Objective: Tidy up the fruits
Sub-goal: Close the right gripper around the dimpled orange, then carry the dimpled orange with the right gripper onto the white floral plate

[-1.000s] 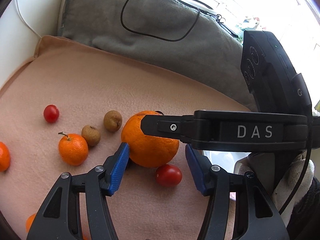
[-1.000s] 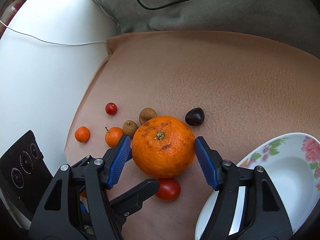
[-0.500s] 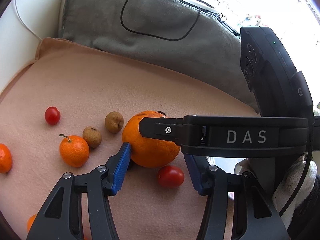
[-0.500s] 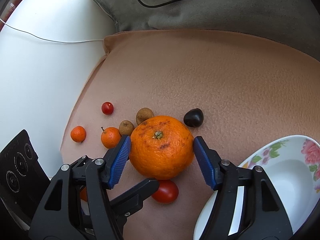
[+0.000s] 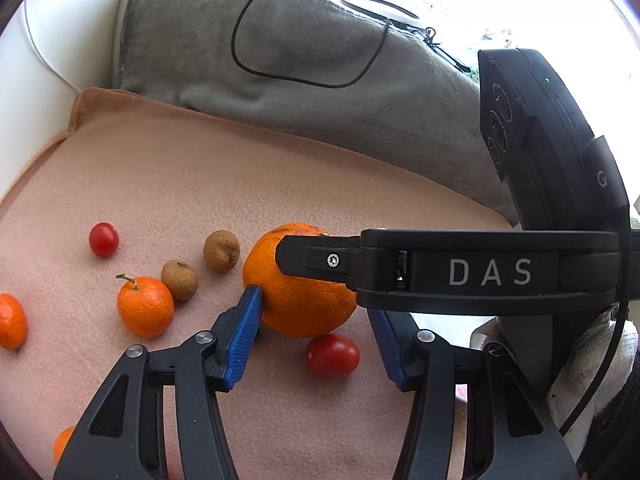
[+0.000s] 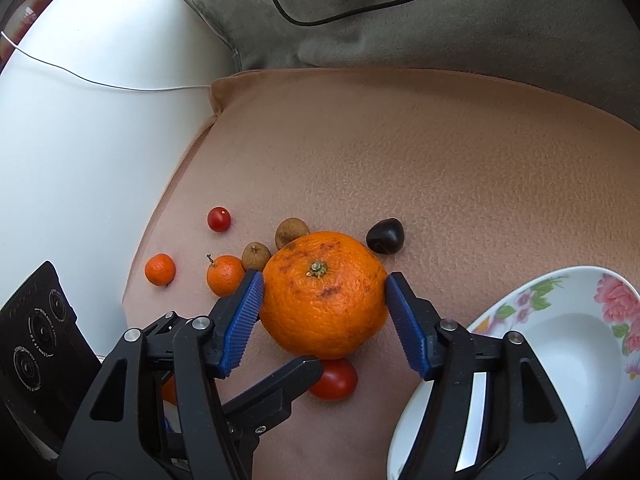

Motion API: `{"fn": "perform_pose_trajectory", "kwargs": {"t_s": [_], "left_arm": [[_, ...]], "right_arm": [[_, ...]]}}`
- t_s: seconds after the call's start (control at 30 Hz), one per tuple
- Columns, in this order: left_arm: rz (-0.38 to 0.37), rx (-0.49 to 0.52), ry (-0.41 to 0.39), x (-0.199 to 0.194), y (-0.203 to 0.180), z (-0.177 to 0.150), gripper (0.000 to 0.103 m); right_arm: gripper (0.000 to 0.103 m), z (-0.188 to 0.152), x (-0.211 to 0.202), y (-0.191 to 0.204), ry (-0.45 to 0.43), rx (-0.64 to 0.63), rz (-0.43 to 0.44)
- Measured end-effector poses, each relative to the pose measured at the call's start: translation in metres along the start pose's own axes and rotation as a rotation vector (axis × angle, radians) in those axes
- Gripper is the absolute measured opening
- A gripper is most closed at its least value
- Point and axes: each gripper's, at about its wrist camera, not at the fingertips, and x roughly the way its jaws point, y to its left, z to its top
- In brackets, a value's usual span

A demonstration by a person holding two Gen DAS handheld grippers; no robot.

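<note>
Sitting on pink cloth (image 6: 460, 168): orange (image 6: 324, 296), gripped between right gripper (image 6: 324, 312) pads. Left gripper (image 5: 316, 334) half open, one pad against orange, nothing held. Crowding it: tomato (image 6: 336, 380) in front, longans (image 6: 291, 232) and mandarin (image 6: 224, 274) left, dark fruit (image 6: 386, 236) behind. Floral bowl (image 6: 520, 304) right.

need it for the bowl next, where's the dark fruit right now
In the right wrist view the dark fruit lies on the peach cloth, just behind the big orange to its upper right, opposite the two brown fruits.
</note>
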Motion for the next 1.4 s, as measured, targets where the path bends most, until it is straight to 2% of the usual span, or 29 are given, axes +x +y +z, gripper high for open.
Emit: {"fn": "perform_pose_trajectory", "kwargs": {"t_s": [0.4,0.67,1.03,1.4], "left_arm": [[-0.003,0.035,-0.026,-0.009,-0.014,0.004,0.053],[-0.016,0.076,-0.038,-0.018,-0.036,0.001,0.053],[-0.083,0.145,-0.034,-0.021,-0.08,-0.005,0.053],[-0.153,0.19,0.012,-0.016,-0.117,-0.023,0.053]], "right_arm": [[0.065,-0.009,-0.021,0.001,-0.037,-0.004,0.0],[0.065,-0.023,-0.047,-0.007,-0.076,0.01,-0.013],[0.065,-0.055,-0.092,-0.026,-0.136,0.055,-0.053],[0.065,-0.085,-0.119,-0.056,-0.151,0.128,-0.084]]}}
